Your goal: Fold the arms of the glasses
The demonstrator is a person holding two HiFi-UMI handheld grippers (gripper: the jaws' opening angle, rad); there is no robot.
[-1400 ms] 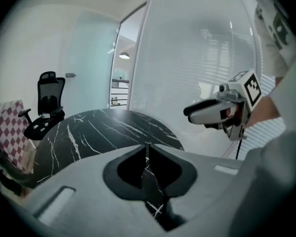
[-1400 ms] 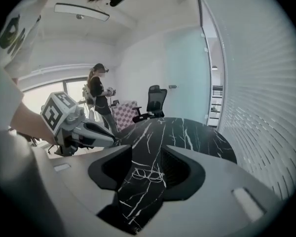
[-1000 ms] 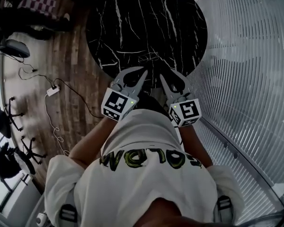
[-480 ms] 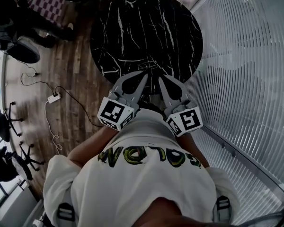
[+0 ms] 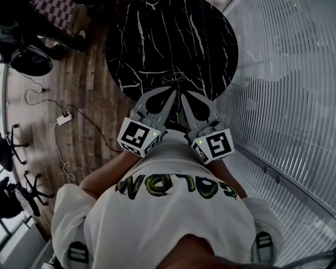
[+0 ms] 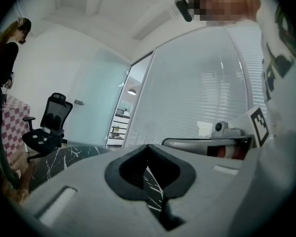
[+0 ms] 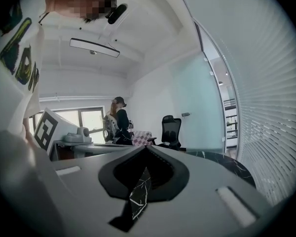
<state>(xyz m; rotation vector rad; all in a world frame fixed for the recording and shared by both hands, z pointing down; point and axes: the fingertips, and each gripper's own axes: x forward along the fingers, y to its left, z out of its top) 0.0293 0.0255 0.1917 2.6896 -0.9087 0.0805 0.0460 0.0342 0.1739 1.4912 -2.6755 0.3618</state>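
Seen from above, a person in a white shirt [image 5: 173, 206] stands at the near edge of a round black marble desk [image 5: 157, 32]. They hold a claw in each hand. The left claw [image 5: 171, 95] and the right claw [image 5: 183, 98] sit side by side over the near rim, pointing away towards the far side. Their tips almost meet each other.

Each claw's own view shows its jaws pressed together with nothing between them, only marble visible through the gap behind the tips. The glasses [image 5: 177, 78] show as a faint thin outline lying free on the desk, just beyond the claw tips. They are too small to tell whether their arms are folded.

With both claws closed and empty and held level, this looks like a resting pose rather than a grip. A slatted glass wall [image 5: 291, 66] runs along the right.
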